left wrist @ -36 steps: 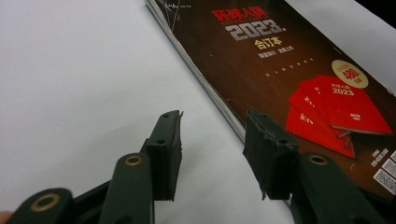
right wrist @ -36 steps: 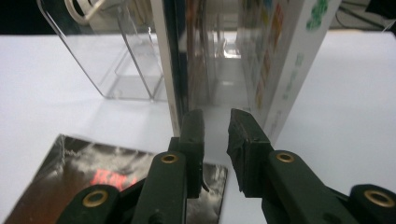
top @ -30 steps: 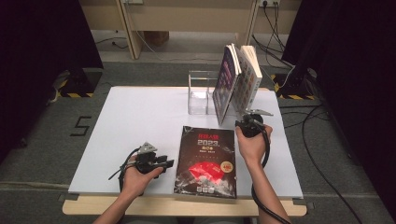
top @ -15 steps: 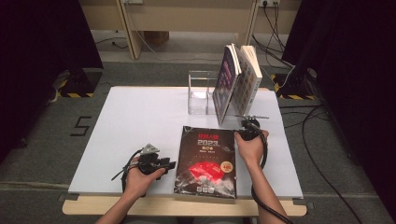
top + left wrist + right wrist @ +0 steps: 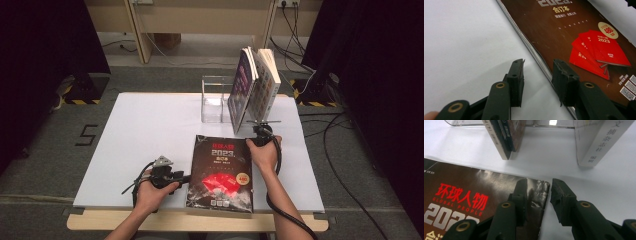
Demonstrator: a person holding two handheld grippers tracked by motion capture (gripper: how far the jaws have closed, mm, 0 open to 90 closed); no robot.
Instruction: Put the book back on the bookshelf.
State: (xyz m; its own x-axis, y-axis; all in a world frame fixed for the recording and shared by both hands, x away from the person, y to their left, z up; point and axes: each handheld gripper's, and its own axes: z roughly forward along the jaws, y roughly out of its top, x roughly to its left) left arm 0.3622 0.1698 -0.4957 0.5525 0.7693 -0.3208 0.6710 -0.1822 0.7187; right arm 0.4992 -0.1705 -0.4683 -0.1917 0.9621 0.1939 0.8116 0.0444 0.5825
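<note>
The left tongs [image 5: 186, 177] stood parted astride the left edge of the dark magazine [image 5: 221, 172], one jaw over the cover, the other over the white surface [image 5: 145, 125], pads not pressing. The right tongs [image 5: 254, 141], jaws just opening, straddled the magazine's upper right corner without gripping. The magazine lay flat at the surface's near edge. Beyond it, books [image 5: 252, 87] leaned upright against a clear stand [image 5: 216, 98].

You have one magazine [image 5: 221, 173] lying flat on one table [image 5: 145, 130]. Two books [image 5: 254, 87] stand upright against one clear plastic stand [image 5: 215, 100]. You hold two grippers, one left [image 5: 186, 176] and one right [image 5: 256, 131].
</note>
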